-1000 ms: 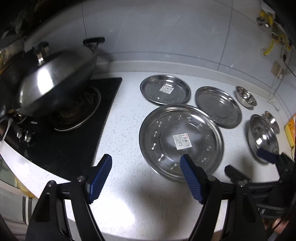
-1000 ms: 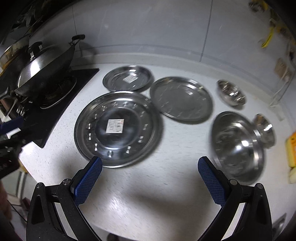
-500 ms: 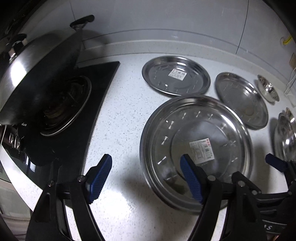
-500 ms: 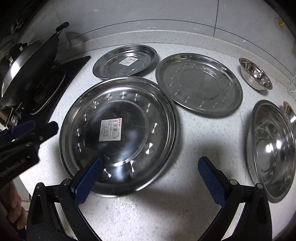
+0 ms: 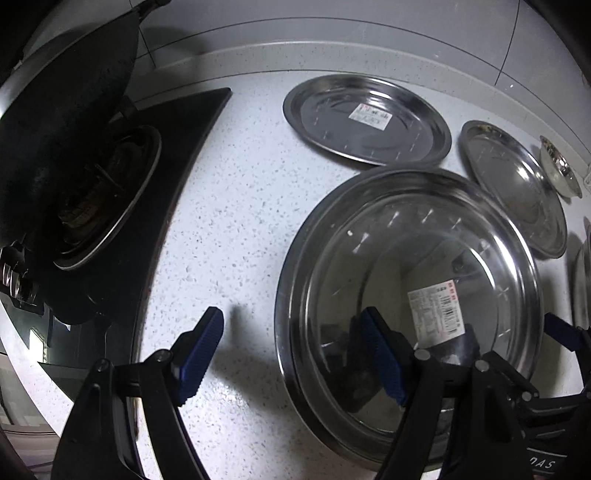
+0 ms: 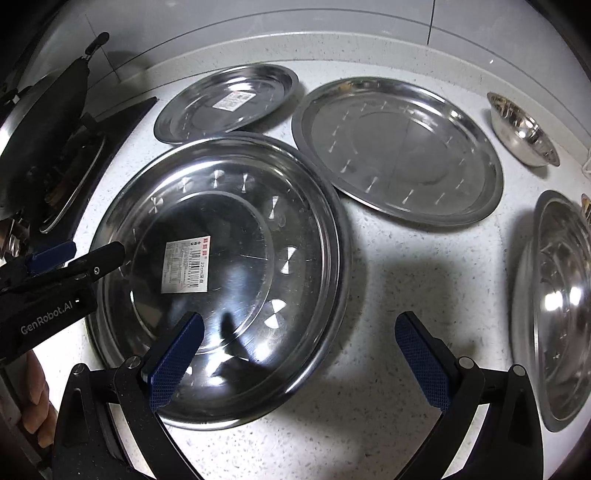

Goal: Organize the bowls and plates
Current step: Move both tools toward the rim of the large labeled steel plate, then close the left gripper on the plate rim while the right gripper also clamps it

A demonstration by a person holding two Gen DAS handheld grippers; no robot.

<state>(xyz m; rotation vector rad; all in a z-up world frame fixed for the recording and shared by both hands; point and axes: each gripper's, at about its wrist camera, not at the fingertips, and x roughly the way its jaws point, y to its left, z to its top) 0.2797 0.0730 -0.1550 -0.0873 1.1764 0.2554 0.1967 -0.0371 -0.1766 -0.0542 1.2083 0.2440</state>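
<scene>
A large steel plate with a label (image 5: 406, 266) (image 6: 221, 273) lies on the white speckled counter. My left gripper (image 5: 291, 354) is open, low over the plate's left rim, one finger on each side of it. My right gripper (image 6: 299, 354) is open over the plate's right rim. A smaller labelled plate (image 5: 369, 118) (image 6: 225, 103) lies behind it. A plain plate (image 5: 517, 184) (image 6: 399, 147) lies to the right. A small bowl (image 5: 559, 170) (image 6: 524, 129) stands further right. A large bowl (image 6: 557, 302) is at the right edge.
A black gas hob (image 5: 122, 206) with a wok (image 5: 66, 96) sits at the left, also in the right wrist view (image 6: 44, 122). A grey tiled wall (image 5: 332, 33) runs behind the counter. Another small bowl (image 6: 586, 206) peeks in at the far right.
Both grippers have moved down and closer to the large labelled plate. Both stay open.
</scene>
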